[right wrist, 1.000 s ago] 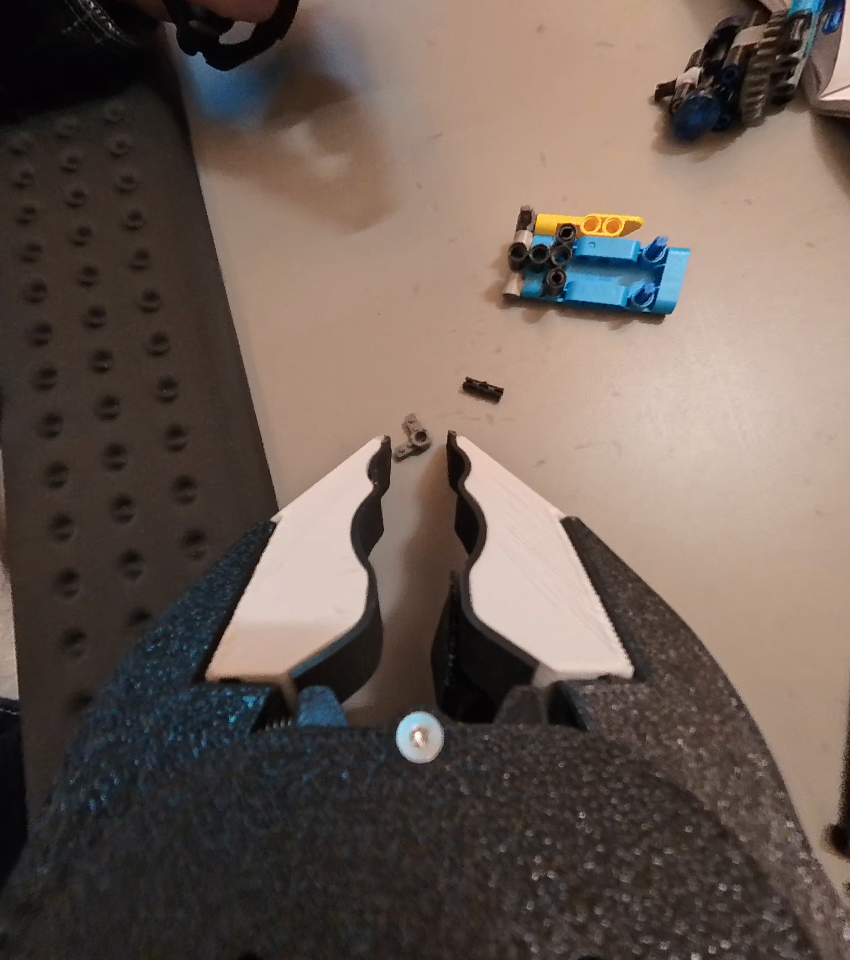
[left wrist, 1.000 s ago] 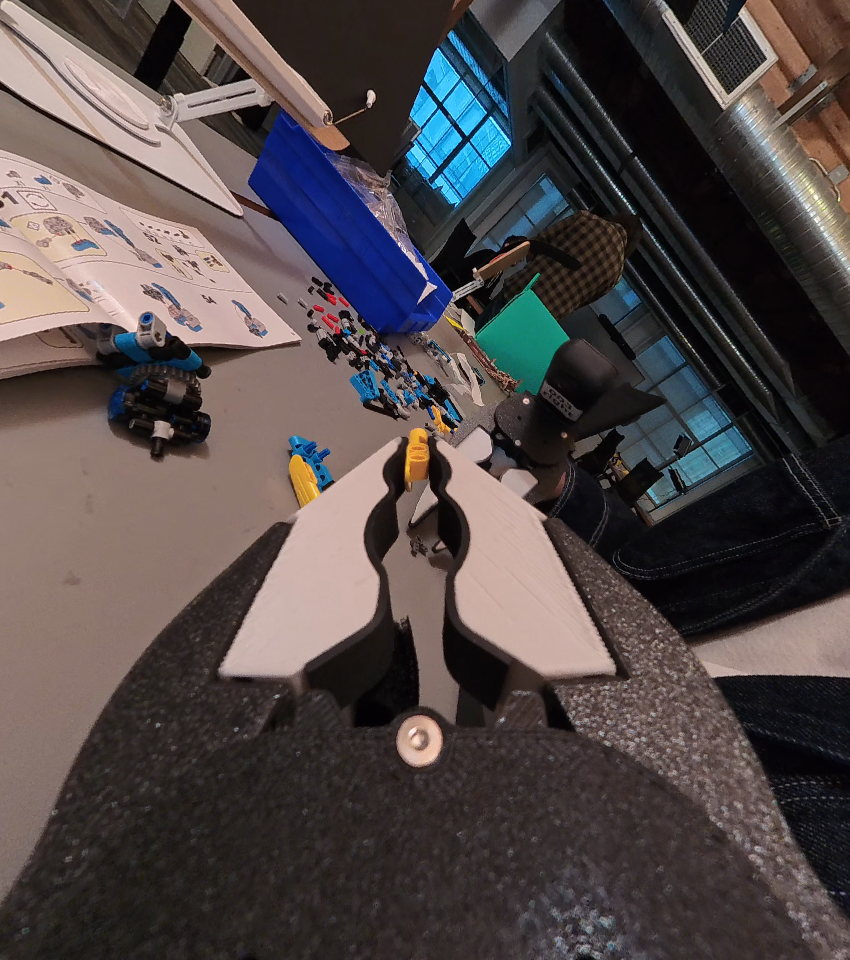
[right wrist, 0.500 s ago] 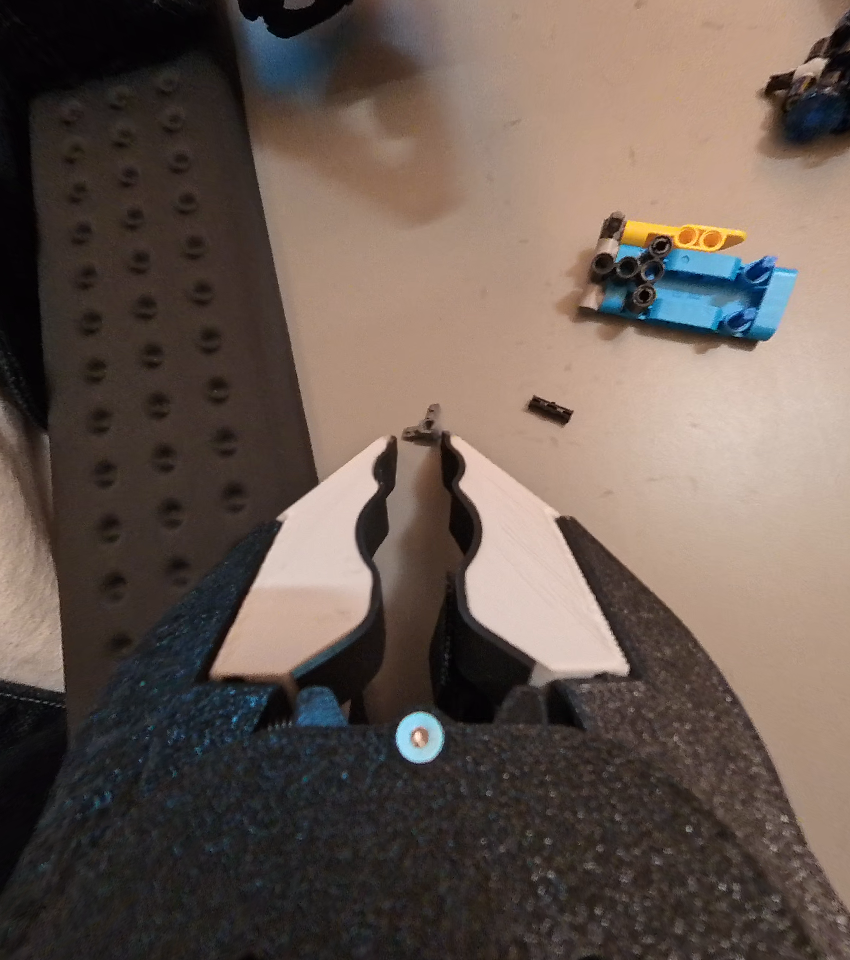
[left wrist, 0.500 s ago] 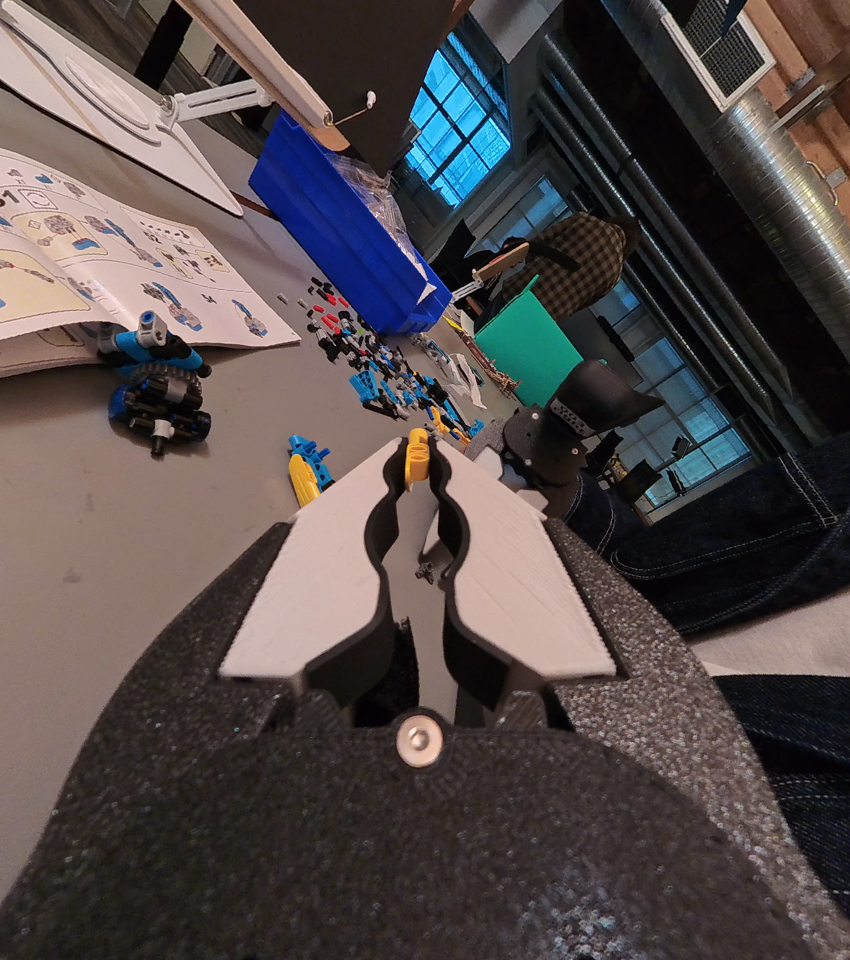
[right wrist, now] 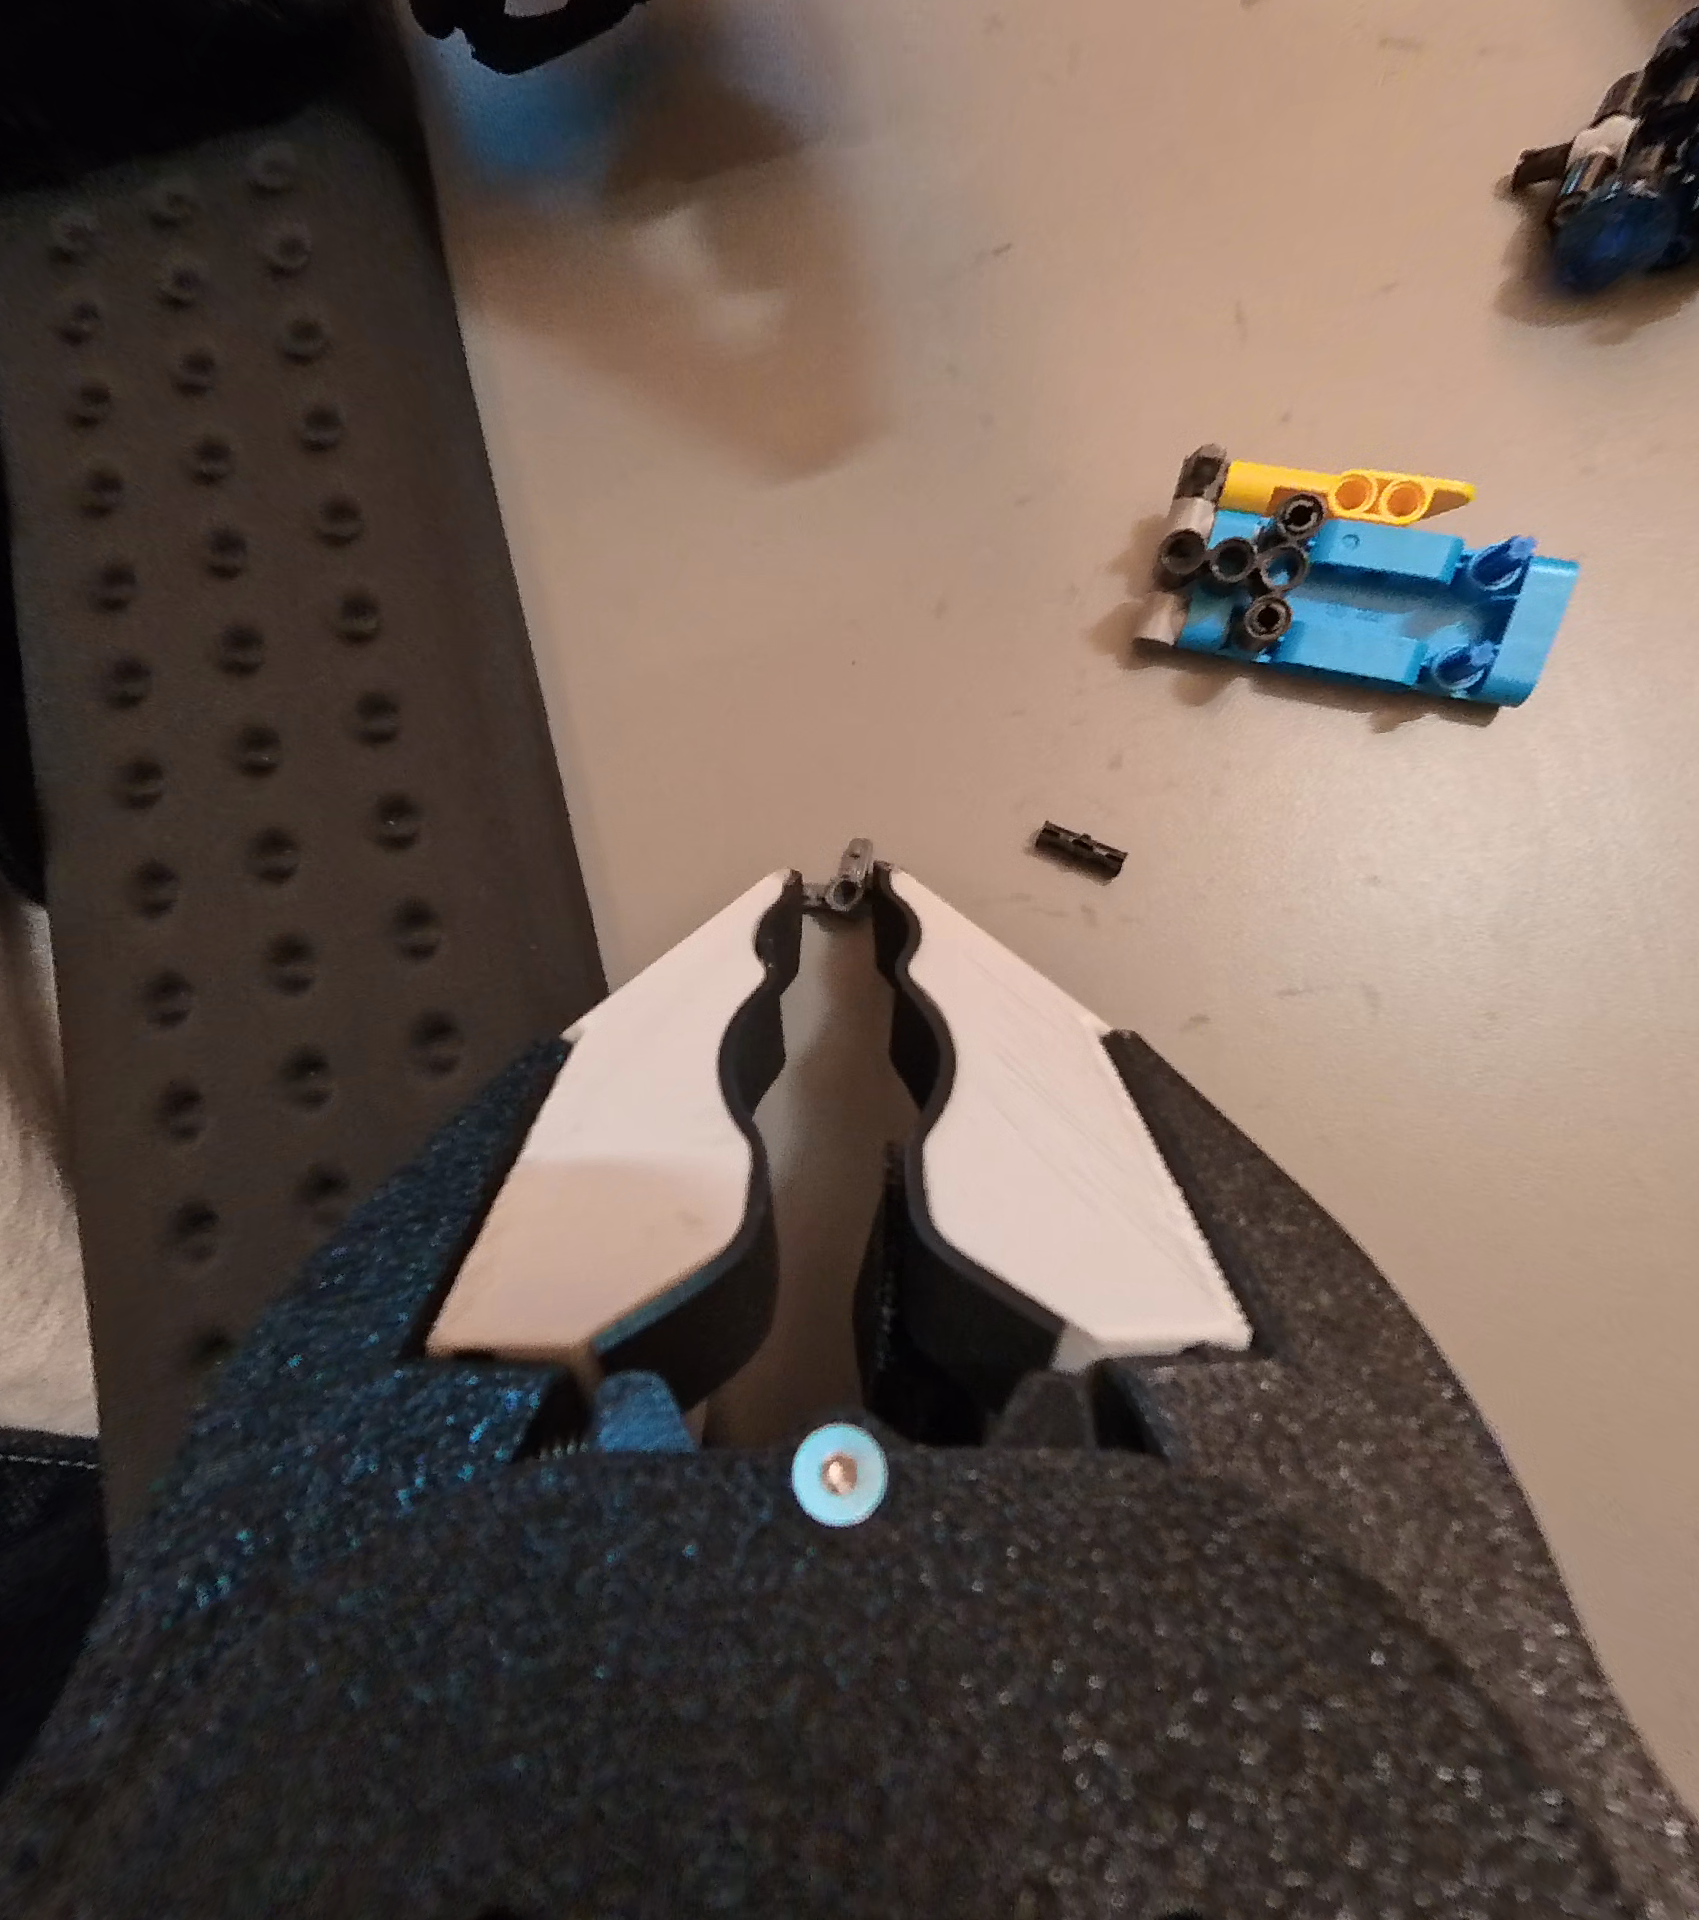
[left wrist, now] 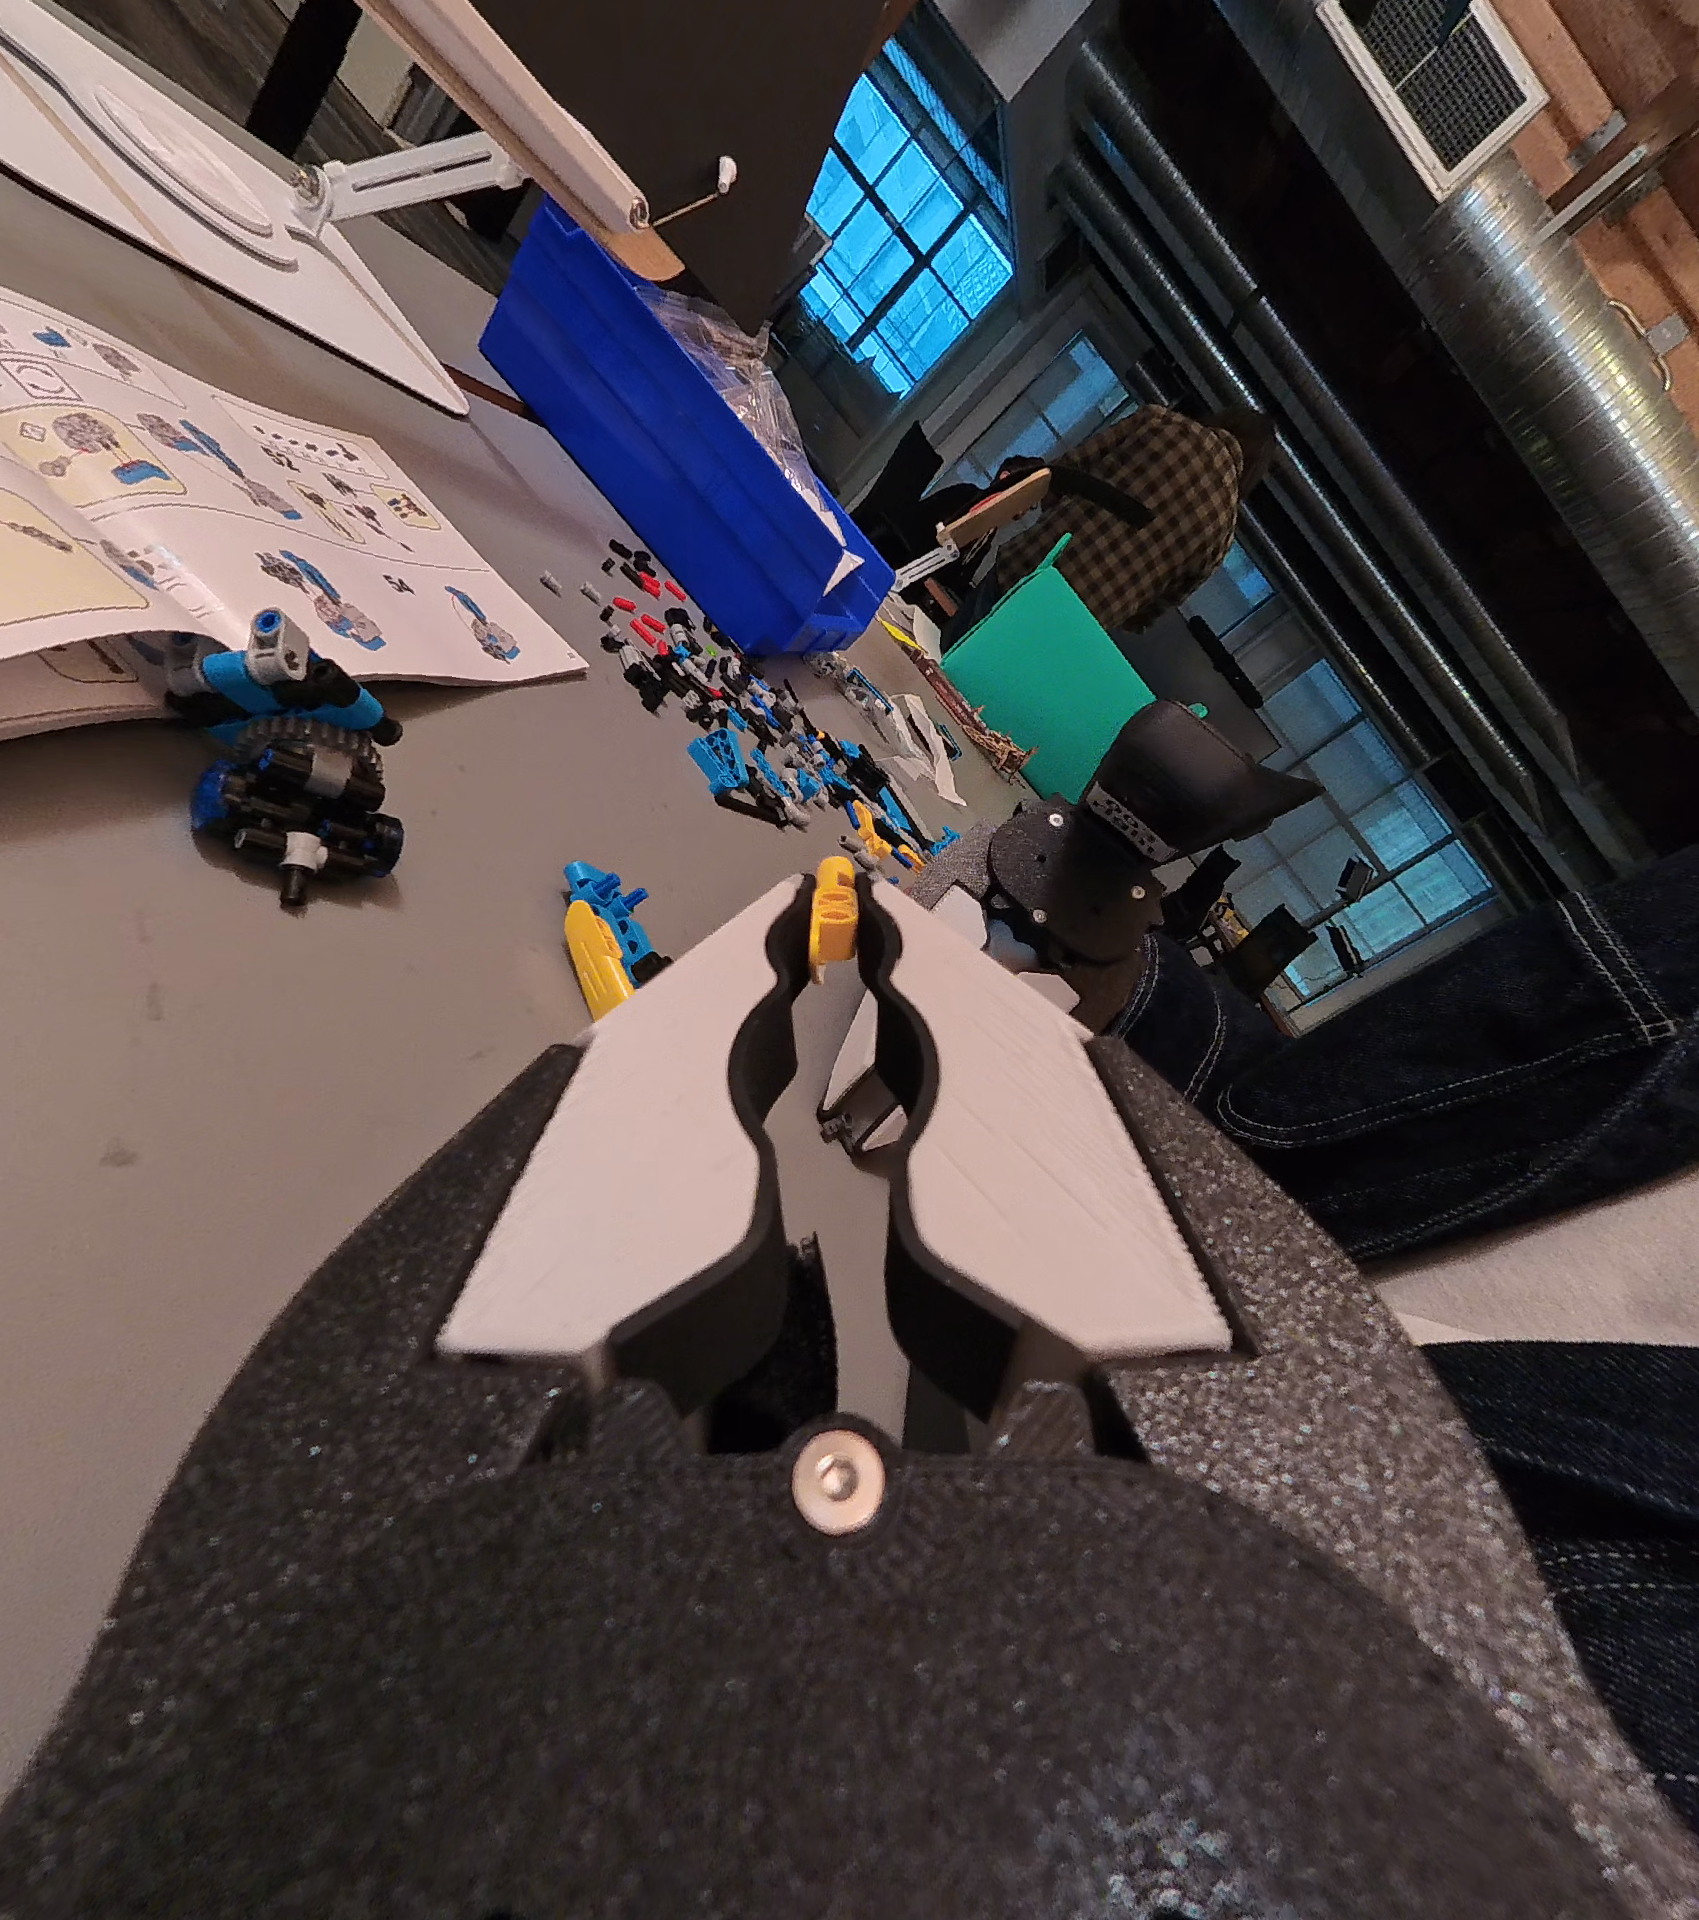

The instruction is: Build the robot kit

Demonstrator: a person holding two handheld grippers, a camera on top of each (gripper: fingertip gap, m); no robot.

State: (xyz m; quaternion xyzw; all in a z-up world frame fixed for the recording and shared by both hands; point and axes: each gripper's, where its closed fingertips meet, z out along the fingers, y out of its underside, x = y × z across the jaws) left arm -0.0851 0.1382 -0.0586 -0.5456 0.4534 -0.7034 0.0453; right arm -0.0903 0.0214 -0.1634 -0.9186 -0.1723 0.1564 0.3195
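Observation:
My left gripper is shut on a small yellow building-toy piece and holds it above the grey table. My right gripper is shut on a small dark grey connector piece at its fingertips, just above the table. A short black pin lies right of it. A blue and yellow sub-assembly with black pins lies farther right; it also shows in the left wrist view. The right gripper shows in the left wrist view.
An open instruction booklet lies at left, with a black and blue toy assembly by it, also in the right wrist view. Several loose pieces lie before a blue bin. A grey dimpled mat lies left. Across from one pair of fingers to the other is roughly 15 cm.
My right gripper closed on the dark grey connector and lifted it from the table, shifting left. My left gripper kept hold of the yellow piece and stayed still.

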